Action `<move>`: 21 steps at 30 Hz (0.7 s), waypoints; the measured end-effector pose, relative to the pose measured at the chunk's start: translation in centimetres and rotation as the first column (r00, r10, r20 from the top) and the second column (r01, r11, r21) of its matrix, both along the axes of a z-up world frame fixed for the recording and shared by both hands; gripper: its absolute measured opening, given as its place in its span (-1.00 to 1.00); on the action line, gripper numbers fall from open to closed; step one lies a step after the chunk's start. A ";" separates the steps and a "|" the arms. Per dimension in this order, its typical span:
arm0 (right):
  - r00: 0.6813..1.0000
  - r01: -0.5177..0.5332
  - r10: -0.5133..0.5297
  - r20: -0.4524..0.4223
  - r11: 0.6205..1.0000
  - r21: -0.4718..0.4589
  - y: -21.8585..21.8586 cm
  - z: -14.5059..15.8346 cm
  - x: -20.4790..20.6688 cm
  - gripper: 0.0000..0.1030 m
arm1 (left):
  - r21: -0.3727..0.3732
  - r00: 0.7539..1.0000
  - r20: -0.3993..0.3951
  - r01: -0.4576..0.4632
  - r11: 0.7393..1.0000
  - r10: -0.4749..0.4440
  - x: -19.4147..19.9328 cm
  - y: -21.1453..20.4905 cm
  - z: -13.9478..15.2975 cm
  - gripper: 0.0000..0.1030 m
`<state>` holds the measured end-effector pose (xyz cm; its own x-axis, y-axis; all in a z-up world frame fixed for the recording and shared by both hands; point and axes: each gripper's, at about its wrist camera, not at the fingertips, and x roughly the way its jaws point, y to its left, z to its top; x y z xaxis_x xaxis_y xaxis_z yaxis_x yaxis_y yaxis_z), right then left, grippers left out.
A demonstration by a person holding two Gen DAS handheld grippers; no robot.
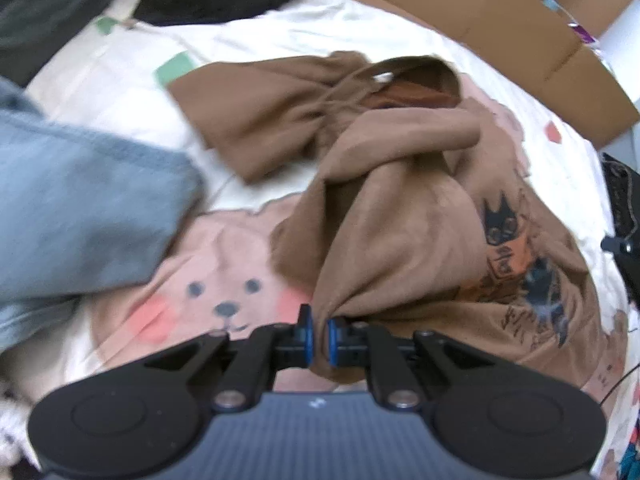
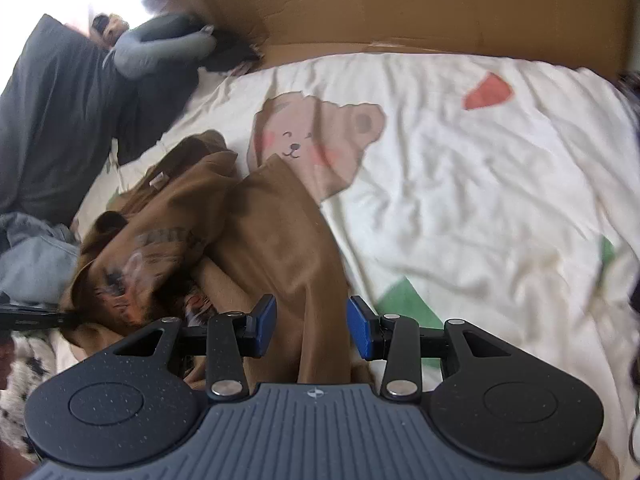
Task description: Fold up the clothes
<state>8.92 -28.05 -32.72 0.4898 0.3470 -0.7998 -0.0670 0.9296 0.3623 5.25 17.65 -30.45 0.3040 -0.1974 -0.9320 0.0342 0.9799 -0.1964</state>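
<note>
The crumpled brown printed sweatshirt (image 1: 400, 208) lies bunched on the cream bear-print bedsheet (image 1: 280, 40), with the pale blue denim garment (image 1: 80, 208) at nine o'clock of it. The left gripper (image 1: 317, 330) is pinching a fold of the sweatshirt's edge. The right gripper (image 2: 312, 330) stands spread, brown cloth between its jaws but not clamped. Current step, by judgement: spreading the garment flat. Next, the right gripper must close on its edge and draw it away towards three o'clock.

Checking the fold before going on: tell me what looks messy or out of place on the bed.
The brown hoodie is bunched and twisted rather than flat, one sleeve splayed sideways, its printed side crumpled. The left gripper pinches a gathered edge. A blue denim garment lies heaped beside it on the bear-print sheet.
</note>
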 end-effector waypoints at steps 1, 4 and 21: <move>1.000 -0.009 0.009 0.007 1.000 -0.004 0.5 -0.2 0.6 -0.11 | 0.014 1.000 -0.008 -0.010 1.000 0.010 -0.2 0.3 -0.1 -0.85; 0.999 -0.039 0.040 0.025 0.999 -0.014 1.9 -0.8 2.3 -0.11 | 0.037 0.998 -0.038 -0.052 0.998 0.054 -1.0 2.2 -0.3 -0.85; 0.994 -0.098 0.102 0.039 0.990 -0.102 7.3 -5.8 10.2 -0.05 | 0.122 0.973 -0.090 -0.201 0.972 0.212 -3.8 8.0 -1.0 -0.85</move>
